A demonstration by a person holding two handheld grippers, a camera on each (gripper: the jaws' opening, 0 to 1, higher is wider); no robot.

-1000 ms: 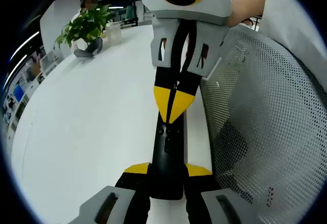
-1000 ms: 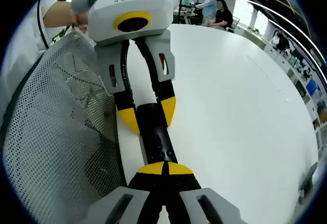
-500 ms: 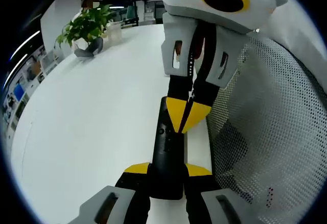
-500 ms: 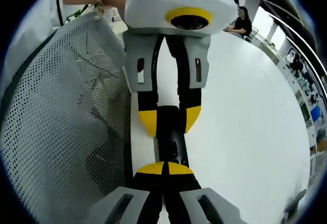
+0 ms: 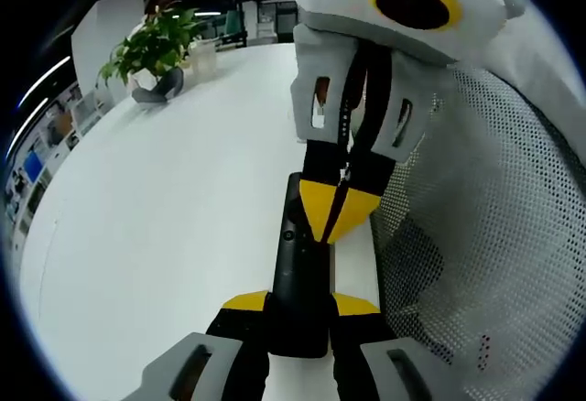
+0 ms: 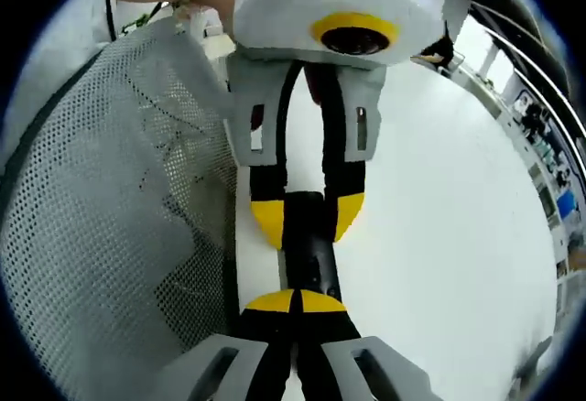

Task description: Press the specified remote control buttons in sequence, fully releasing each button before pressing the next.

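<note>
A white table (image 5: 165, 200) carries a mesh chair back (image 5: 485, 236) at its edge and a plant (image 5: 151, 48). The left gripper (image 5: 298, 314) clamps the black remote (image 5: 298, 273); the right gripper (image 6: 295, 302), jaws closed together, touches its top.

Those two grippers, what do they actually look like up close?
Each gripper is built alike. The right gripper has a light grey moulded housing with a yellow ring, grey finger arms with small slots showing red, black inner parts and yellow wedge-shaped tips. The left gripper matches it: grey shell, slotted grey arms, black fingers, yellow tips. A white sleeve shows behind.
</note>
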